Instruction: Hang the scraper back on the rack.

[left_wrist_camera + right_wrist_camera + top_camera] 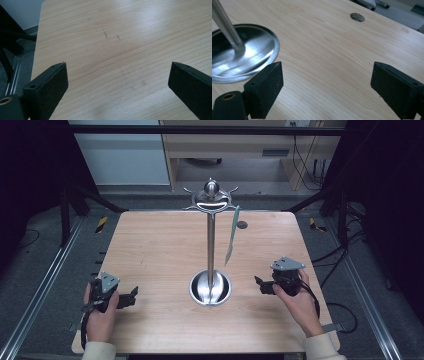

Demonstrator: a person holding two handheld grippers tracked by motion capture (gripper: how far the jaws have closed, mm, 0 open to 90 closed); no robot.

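The left claw [134,295] is resting low over the near-left part of the wooden table [150,250], its jaws standing wide apart with nothing but bare wood grain between them in the left gripper view, while the right claw [258,283] is sitting on the opposite side, its jaws likewise spread and empty. Each is being held in a person's hand, the left hand [101,312] and the right hand [299,301] coming in from the near edge. Between the two claws, and just ahead of them, a polished metal stand [210,245] is rising from a round shiny base [210,288]; in the right gripper view that base [249,57] is lying just off the tip of one jaw, close but not touching. Above and beyond the right claw, a slim pale green utensil [232,236] is hanging from a hook on the stand's crown [212,200], its blade pointing down beside the pole. Farther out past the right claw, a small round hole [357,17] is showing in the tabletop. Judging by how things lie, the work appears to be at a resting point: neither claw is gripping or touching the hanging utensil, and any taking down from the hook is not yet begun.
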